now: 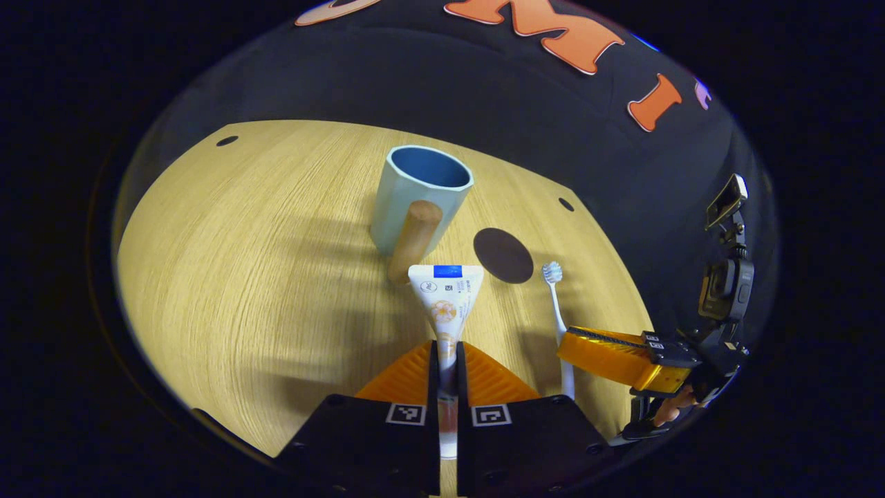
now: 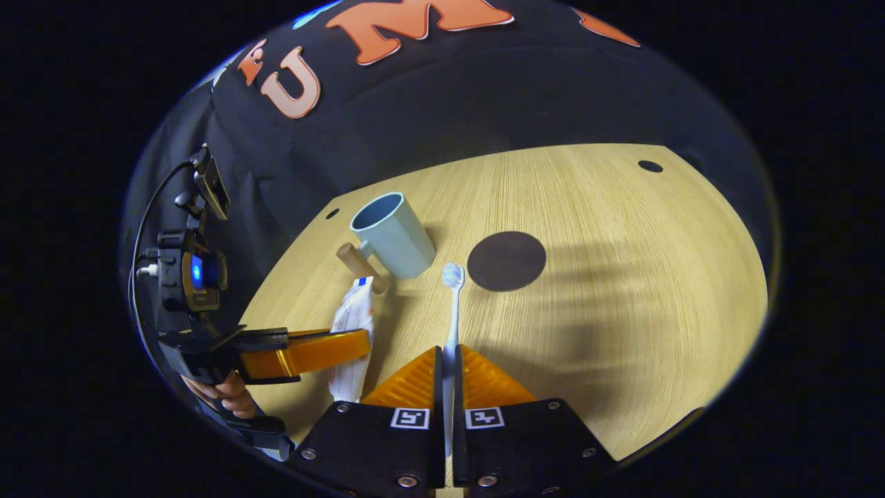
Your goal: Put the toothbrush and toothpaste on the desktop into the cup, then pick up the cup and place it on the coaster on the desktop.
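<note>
With my left gripper [image 1: 447,360] clamped on the toothpaste [image 1: 446,294] and my right gripper [image 2: 446,377] closed on the toothbrush [image 2: 452,304] handle, apparently just off the desktop [image 2: 622,277], I should lift each clear, tilt it upright, and lower it into the cup [image 1: 418,197] beside the coaster [image 2: 506,261].

Work surface: a light wooden desktop [image 1: 263,228] with fine straight grain running lengthwise, finish even, no marks seen. Small dark round holes [image 1: 227,140] are set in the desktop near its far edge and corners. Behind the desktop's far edge hangs a black cloth wall [image 1: 498,117], slightly creased, meeting the desktop along its whole rear side. Lighting comes from above; soft, blurred shadows [image 2: 608,304] fall across the desktop, and the wood in front of them is brightly lit.
</note>
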Motion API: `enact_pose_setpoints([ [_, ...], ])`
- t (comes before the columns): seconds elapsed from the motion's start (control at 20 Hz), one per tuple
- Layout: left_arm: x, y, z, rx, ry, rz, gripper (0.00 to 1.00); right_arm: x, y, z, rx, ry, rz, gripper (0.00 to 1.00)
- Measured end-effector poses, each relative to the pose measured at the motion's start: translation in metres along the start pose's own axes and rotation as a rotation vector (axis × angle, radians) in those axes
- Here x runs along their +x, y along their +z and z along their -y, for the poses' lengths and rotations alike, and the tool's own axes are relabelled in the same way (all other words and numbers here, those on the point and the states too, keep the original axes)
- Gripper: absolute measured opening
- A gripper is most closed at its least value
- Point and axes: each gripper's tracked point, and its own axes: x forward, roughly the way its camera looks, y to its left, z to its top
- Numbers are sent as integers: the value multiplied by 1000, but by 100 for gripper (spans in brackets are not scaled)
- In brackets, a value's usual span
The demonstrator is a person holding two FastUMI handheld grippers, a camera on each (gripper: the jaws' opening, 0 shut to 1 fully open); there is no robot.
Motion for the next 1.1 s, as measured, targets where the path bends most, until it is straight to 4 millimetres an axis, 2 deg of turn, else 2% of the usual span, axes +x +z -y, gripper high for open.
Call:
enact_pose_setpoints([
  [0.1,-7,11,-1,26,-37,68,10,-4,5,-2,3,15,33,5],
  [0.2,-19,32,-1,59,-77,171,10,-11,20,1,1,14,104,5],
  [0.35,-31,53,-13,105,-65,296,9,-25,38,3,-10,17,180,5],
  [0.45,-43,74,-18,134,-63,371,9,-29,48,5,-31,18,221,5],
  [0.7,-66,107,-17,184,-91,523,9,-34,69,1,-92,37,336,5],
  [0.85,-67,124,-27,177,-80,597,9,-32,87,-7,-71,70,396,4],
  [1.0,-68,143,-35,150,-79,656,9,-38,96,0,-47,72,438,5],
  [1.1,-64,155,-39,152,-55,705,9,-35,104,5,-33,69,455,5],
])
